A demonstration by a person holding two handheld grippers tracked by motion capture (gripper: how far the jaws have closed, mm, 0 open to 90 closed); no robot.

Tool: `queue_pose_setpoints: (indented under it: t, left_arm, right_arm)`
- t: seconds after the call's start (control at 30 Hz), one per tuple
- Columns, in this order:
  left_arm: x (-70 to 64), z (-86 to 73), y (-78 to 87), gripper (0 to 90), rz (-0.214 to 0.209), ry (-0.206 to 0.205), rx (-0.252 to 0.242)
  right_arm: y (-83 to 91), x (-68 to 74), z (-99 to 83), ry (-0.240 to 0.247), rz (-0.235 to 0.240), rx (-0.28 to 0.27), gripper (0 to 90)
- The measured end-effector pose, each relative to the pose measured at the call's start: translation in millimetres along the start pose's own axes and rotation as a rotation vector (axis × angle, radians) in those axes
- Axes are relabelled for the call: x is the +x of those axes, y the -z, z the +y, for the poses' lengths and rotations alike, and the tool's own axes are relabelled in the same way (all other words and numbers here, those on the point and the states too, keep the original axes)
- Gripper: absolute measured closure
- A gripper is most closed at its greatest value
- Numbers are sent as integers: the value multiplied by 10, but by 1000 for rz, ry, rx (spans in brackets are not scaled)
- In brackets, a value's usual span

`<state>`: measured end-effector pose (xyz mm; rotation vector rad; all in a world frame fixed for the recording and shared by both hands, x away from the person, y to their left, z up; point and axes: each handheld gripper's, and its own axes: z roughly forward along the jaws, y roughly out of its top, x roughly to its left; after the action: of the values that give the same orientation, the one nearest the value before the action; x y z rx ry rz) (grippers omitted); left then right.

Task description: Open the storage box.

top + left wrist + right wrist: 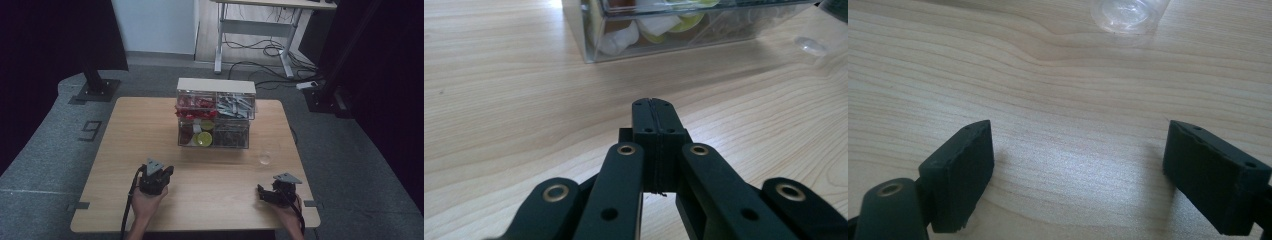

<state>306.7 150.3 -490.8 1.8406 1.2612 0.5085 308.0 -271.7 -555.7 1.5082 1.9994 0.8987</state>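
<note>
A clear plastic organiser with drawers (214, 114) stands at the far middle of the wooden table (130, 130); it holds red, grey, yellow-green and dark items. Its lower drawer (664, 27) lies ahead of my left gripper (654, 112), whose jaws are pressed together with nothing between them. In the high view that left gripper (156, 177) sits at the near left, held by a hand. My right gripper (265, 192) rests at the near right, jaws wide apart, empty (1078, 160). A small clear plastic cup (264, 159) stands between it and the organiser, also seen as the cup (1128, 15) ahead of the right jaws.
A desk frame with trailing cables (260, 47) stands on the floor beyond the table. A black stand base (95, 90) is at the far left, another dark stand (325, 95) at the far right. Bare tabletop lies between the grippers.
</note>
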Motion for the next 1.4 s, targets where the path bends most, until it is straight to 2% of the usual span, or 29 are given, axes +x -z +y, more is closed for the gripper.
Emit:
queue_pose_setpoints:
  t: [0.17,0.77,1.17,1.4]
  left_arm:
    - [3,71,-35,900,-12,2,3]
    - [-8,251,-207,900,-5,2,20]
    - [-106,385,-313,900,-21,-22,27]
    - [-93,414,-366,900,-16,-7,32]
  right_arm:
    - [-1,-1,1,1,0,0,131]
    - [-5,-3,4,1,0,-1,132]
    - [-6,-6,6,0,0,-1,135]
    - [-5,-6,5,-1,-2,-2,138]
